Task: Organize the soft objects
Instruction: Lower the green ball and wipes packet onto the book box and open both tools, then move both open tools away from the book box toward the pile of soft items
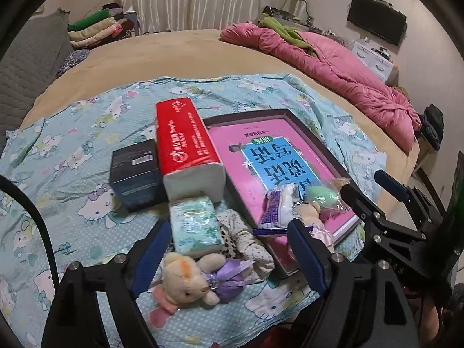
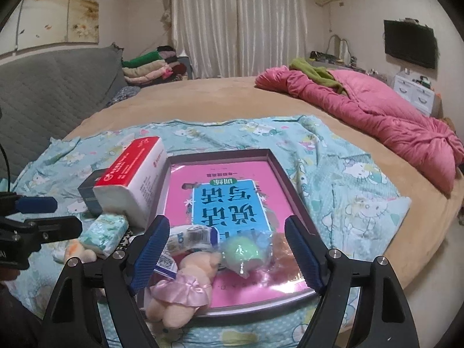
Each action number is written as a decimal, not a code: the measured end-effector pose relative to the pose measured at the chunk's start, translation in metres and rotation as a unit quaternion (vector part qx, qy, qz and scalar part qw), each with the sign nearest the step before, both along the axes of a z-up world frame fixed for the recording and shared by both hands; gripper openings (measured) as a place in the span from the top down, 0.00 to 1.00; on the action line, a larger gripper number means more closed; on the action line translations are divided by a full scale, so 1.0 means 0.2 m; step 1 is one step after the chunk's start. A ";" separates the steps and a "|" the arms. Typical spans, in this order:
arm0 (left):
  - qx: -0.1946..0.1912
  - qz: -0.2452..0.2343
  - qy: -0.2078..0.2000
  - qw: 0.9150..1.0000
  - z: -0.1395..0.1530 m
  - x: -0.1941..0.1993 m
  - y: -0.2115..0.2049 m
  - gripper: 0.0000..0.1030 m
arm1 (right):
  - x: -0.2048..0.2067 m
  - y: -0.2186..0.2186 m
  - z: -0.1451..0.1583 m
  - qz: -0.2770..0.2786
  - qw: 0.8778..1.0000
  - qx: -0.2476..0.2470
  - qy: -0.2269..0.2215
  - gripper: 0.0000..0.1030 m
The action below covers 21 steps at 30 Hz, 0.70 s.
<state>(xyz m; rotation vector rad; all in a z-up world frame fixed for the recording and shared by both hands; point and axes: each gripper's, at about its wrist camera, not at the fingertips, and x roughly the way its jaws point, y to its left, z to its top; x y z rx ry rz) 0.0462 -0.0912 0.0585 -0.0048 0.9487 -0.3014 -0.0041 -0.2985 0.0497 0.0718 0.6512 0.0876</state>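
Observation:
My left gripper [image 1: 229, 258] is open over a cream teddy bear with a purple bow [image 1: 188, 281], a small green tissue pack [image 1: 194, 226] and a patterned cloth bundle [image 1: 249, 243]; its pads touch none of them. My right gripper [image 2: 227, 252] is open too, hovering over a bear in a pink dress [image 2: 185, 284], a green ball in clear plastic [image 2: 246, 252] and a white-and-blue packet [image 2: 185, 240]. These three lie on the near corner of a dark-rimmed box [image 2: 220, 152] that holds a pink book. A red tissue pack [image 1: 185, 145] stands left of the box.
A dark blue box [image 1: 136, 174] sits left of the red pack. Everything rests on a light blue cartoon-cat sheet [image 1: 72, 145] spread over a tan bed. A pink quilt [image 1: 333, 66] lies at the far right, a grey cushion [image 1: 29, 66] and folded clothes [image 1: 92, 29] at the far left.

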 end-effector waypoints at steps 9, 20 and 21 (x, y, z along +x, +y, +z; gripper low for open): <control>-0.009 0.032 -0.002 0.999 0.03 0.00 0.16 0.20 | -0.04 0.03 0.07 0.000 1.000 -0.005 -0.023 0.19; -0.021 0.081 -0.006 0.996 0.07 0.00 0.40 0.20 | -0.08 0.13 0.15 0.032 0.999 -0.008 -0.038 0.19; -0.023 0.084 -0.006 0.996 0.08 0.00 0.42 0.20 | -0.08 0.14 0.16 0.038 0.998 -0.009 -0.039 0.19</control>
